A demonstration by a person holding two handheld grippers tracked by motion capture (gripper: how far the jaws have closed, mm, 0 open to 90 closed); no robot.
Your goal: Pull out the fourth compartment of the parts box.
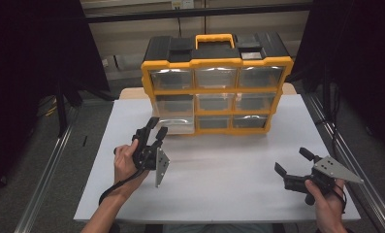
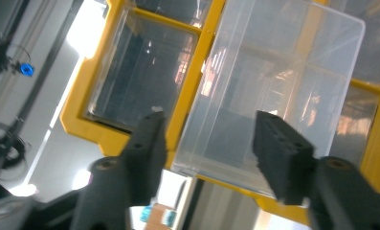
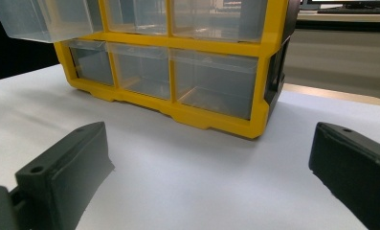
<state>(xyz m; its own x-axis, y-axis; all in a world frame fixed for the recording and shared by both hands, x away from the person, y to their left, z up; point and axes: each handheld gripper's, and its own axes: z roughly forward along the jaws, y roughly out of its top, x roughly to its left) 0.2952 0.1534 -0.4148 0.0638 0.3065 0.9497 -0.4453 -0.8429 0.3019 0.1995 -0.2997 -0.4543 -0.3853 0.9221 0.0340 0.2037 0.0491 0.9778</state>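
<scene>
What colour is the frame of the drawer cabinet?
The frame is yellow-orange; the high view shows it best.

No legible text or labels.

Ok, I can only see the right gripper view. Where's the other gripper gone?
Observer: The left gripper is right at the front of the pulled-out clear plastic drawer, on the left side of the yellow organiser box.
Operator: Is it squeezing the drawer?
Observer: No, its jaws stand open and are not pressing on it.
Operator: What's on top of the box?
Observer: A yellow carry handle, in the middle of the black top.
</scene>
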